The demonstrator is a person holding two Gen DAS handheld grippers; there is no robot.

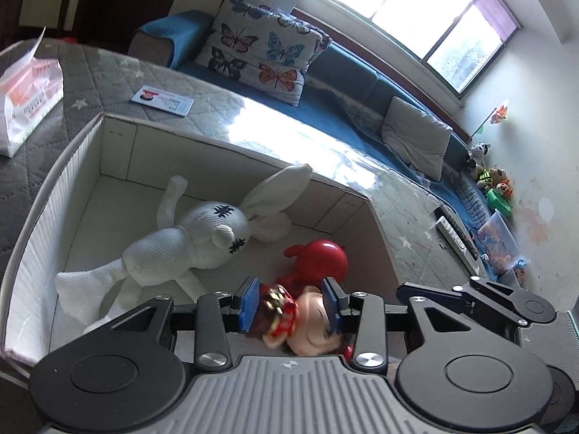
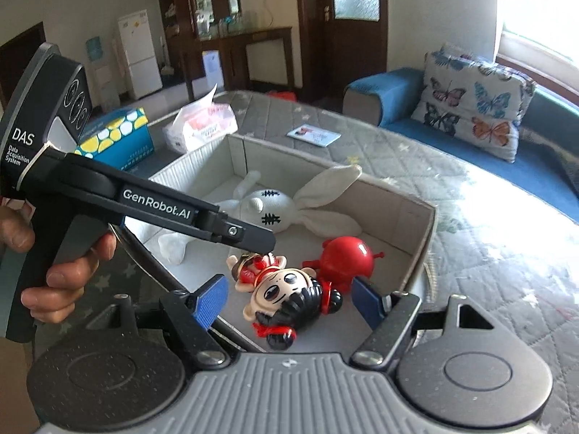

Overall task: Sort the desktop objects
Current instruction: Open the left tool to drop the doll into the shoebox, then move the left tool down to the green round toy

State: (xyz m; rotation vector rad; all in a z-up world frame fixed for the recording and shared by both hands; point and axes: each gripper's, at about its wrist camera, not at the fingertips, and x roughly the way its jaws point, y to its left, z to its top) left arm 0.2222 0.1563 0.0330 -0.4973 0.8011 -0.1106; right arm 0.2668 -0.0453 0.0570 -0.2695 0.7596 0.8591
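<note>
- The left gripper (image 1: 293, 303) is clasping a doll figure (image 1: 300, 322) between its blue pads (image 1: 249, 303), low inside the storage box (image 1: 119, 133) near the box's near edge.
- The right gripper (image 2: 289, 303) is standing released, its fingers wide apart and holding nothing, just above the same near edge of the box.
- In the right wrist view the doll figure (image 2: 286, 289) is looking almost laid on the box floor, so I judge the step is putting it down. To do it well, the left gripper should be lowering until the doll is resting, then opening slowly, so it is not rolling against its neighbour.
- Just beyond the doll one red round toy (image 2: 343, 256) is lying, near the right wall of the box.
- Farther in, one white plush rabbit (image 1: 195, 238) is lying across the middle, its ear over the far rim.
- Outside the box, on the quilted table (image 1: 90, 72), one card (image 1: 162, 100) is waiting near the far edge.
- I am counting two tissue packs: a white one (image 2: 201, 124) and a blue box (image 2: 115, 137), at the far left corner.
</note>
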